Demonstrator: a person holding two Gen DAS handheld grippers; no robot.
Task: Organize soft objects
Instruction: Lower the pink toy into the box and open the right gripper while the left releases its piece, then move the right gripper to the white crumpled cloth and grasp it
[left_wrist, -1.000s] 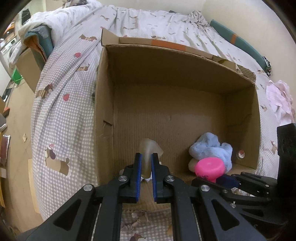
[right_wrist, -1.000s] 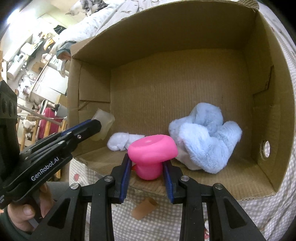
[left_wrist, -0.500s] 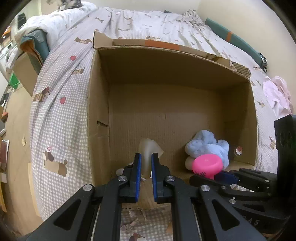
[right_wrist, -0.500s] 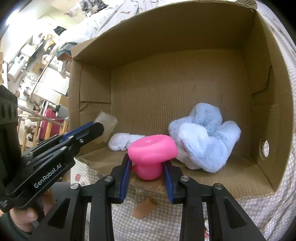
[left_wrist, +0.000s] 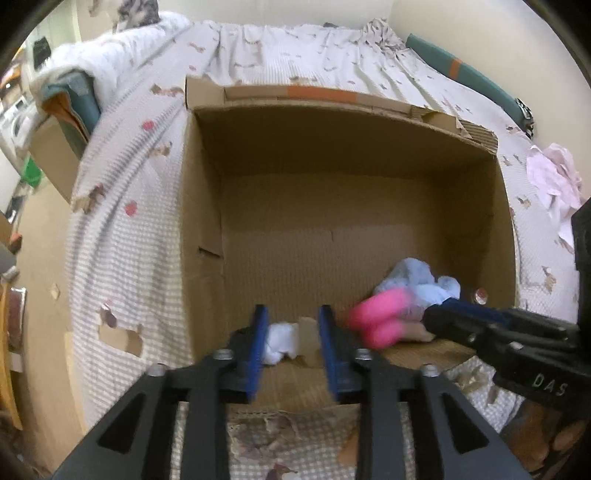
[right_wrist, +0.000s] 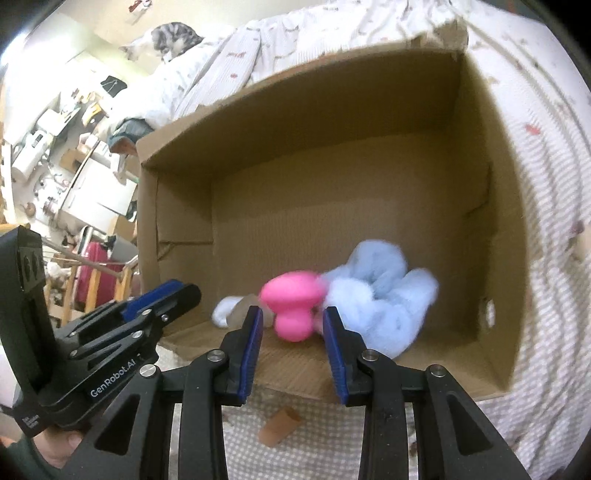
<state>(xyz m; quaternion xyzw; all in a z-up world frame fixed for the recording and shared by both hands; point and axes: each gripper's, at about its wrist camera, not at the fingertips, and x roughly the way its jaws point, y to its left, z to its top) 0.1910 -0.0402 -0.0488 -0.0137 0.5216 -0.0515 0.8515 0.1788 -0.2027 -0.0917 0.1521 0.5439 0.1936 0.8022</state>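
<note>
An open cardboard box (left_wrist: 207, 236) (right_wrist: 498, 229) lies on the bed. Inside it are a pink mushroom-shaped toy (right_wrist: 291, 306) (left_wrist: 380, 321), blurred by motion, a light blue plush (right_wrist: 384, 291) (left_wrist: 417, 280), a small white soft piece (left_wrist: 280, 339) (right_wrist: 223, 310) and a translucent beige piece (right_wrist: 245, 308). My left gripper (left_wrist: 293, 332) is open and empty at the box's near edge. My right gripper (right_wrist: 293, 328) is open just in front of the pink toy, apart from it.
The bed has a checked sheet (left_wrist: 122, 229). A small cardboard scrap (right_wrist: 279, 432) lies on it in front of the box. A pink cloth (left_wrist: 554, 181) lies at the right. A cat (right_wrist: 173, 37) sits at the far bedhead. Furniture and clutter stand on the left.
Both grippers have opened. The left let go of the translucent beige piece, the right let go of the pink toy; both now lie in the box. Both grippers have pulled back slightly.
</note>
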